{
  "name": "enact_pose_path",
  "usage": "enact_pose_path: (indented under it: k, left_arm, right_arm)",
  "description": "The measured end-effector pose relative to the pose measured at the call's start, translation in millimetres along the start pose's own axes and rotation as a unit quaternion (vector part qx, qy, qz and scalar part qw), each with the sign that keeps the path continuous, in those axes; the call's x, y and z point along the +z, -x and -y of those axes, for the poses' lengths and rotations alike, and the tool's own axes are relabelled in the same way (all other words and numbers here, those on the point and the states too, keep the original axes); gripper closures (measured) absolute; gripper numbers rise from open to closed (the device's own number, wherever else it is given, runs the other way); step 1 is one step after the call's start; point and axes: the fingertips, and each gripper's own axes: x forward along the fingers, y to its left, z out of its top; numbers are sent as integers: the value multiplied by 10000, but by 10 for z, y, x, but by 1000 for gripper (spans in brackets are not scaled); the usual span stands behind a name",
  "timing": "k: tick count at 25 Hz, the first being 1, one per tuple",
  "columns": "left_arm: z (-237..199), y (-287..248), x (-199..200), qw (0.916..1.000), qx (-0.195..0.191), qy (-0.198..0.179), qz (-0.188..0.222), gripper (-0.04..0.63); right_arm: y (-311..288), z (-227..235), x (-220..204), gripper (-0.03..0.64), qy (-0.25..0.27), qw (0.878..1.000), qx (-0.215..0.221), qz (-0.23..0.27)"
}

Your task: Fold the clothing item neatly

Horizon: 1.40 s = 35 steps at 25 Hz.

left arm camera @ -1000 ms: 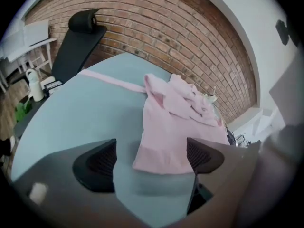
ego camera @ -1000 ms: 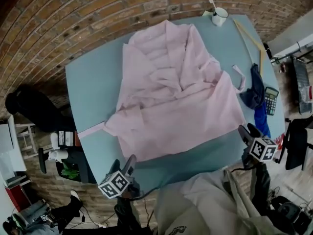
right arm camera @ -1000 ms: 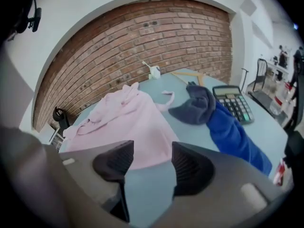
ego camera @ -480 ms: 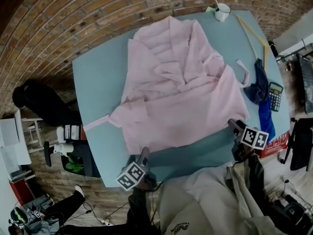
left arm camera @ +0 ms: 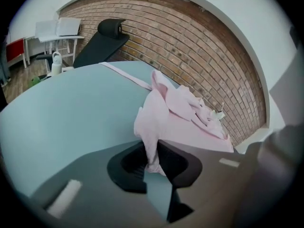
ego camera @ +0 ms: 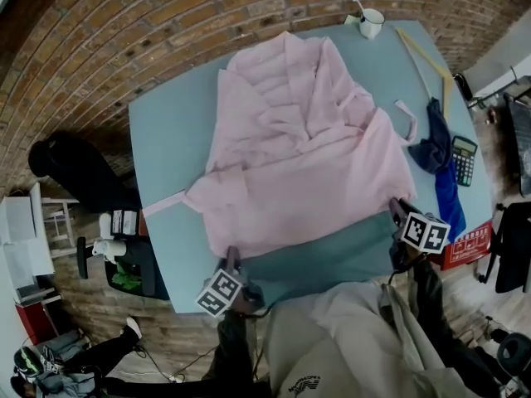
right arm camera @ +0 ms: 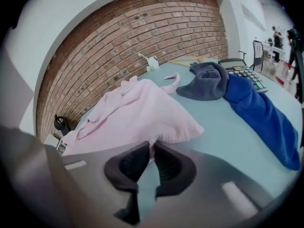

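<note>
Both claws clamped on the near hem of the pink garment (ego camera: 307, 156), which lies spread and rumpled on the blue-grey table (ego camera: 162, 139).
Left gripper (ego camera: 232, 257): jaws have just been closing and now pinch the near-left hem corner, cloth bunched between the pads. Right gripper (ego camera: 396, 211): same, jaws just closed onto the near-right corner (only a thin fabric edge in the gap). Belt strip (ego camera: 162, 207) reaches the left table edge. Dark blue cloth (ego camera: 433, 152) and calculator (ego camera: 462, 159) lie right of the garment; white mug (ego camera: 372, 25) at the far edge.
</note>
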Motion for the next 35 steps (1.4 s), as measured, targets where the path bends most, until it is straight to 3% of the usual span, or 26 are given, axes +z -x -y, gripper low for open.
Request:
enact_pose_path:
  k: [6,17,22,27,35]
  left_arm:
    - [-108,362,-224,9998,44,124,152,532]
    - [-308,1444,-1375,9983,242,432,316,532]
    - [-293,1762,-1659,9975,147,509,469,534]
    - [-75,1836,-1415,9952,-225,573,754,534]
    - [546,1756,-155,9820,-1149,469,1423,534]
  right_arm:
    - [461,92,-272,581,63,9987,463,227]
    - [1473,502,-1090,583,620,9926,1041,65]
    - [1744,619,-1313,581,775,9896,1214,-54]
    - [1791,432,-1049,583,1019,9833,1506,122]
    - [1756,-283,86,584,1660,9636,1967,729]
